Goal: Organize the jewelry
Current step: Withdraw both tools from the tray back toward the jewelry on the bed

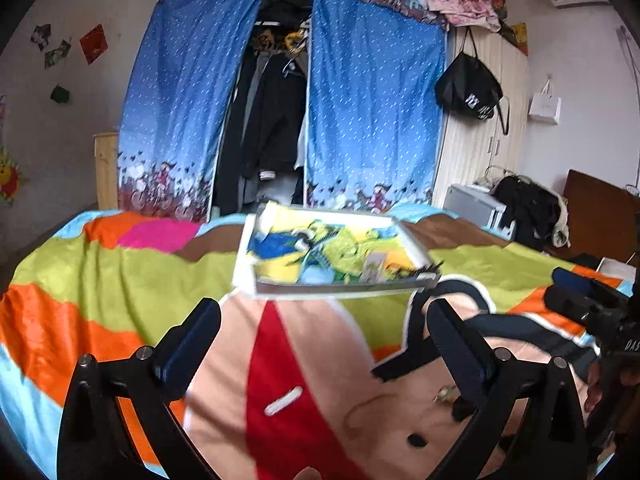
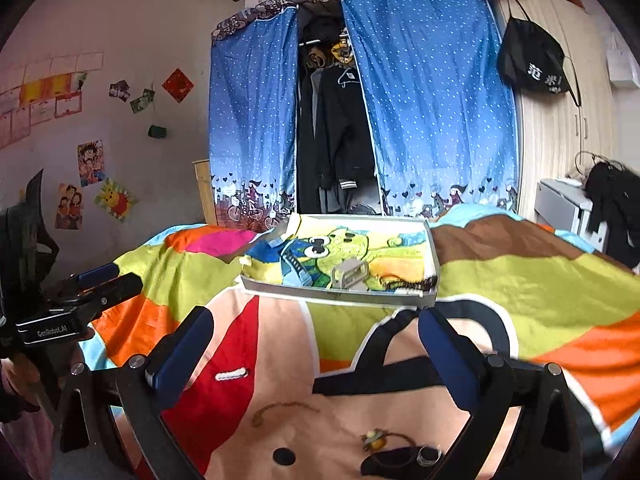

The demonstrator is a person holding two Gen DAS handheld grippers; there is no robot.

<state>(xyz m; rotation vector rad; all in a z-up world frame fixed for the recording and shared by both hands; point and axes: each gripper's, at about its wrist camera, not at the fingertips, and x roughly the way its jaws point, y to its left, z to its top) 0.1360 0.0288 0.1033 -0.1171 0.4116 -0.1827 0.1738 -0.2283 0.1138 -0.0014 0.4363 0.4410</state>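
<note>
Left claw (image 1: pixel 323 322): spread wide, nothing between its fingers, hovering over the bed.
Right claw (image 2: pixel 316 332): also spread wide and empty, beside the left one.
Jewelry (image 2: pixel 376 440): a small pendant on a dark cord and a ring lie on the bedspread (image 2: pixel 520 280), just below the right claw.
Tray (image 2: pixel 340 294): white-rimmed, cartoon-lined, farther up the bed, holding a pale clip and a dark chain.

The bedspread (image 2: pixel 520 280) shows bold cartoon patches of lime green, orange, red, peach, brown and pink. On it, the white-rimmed tray (image 2: pixel 344 294) carries a green-and-yellow cartoon print. Behind the tray hang blue white-dotted wardrobe curtains (image 2: pixel 432 112).
</note>
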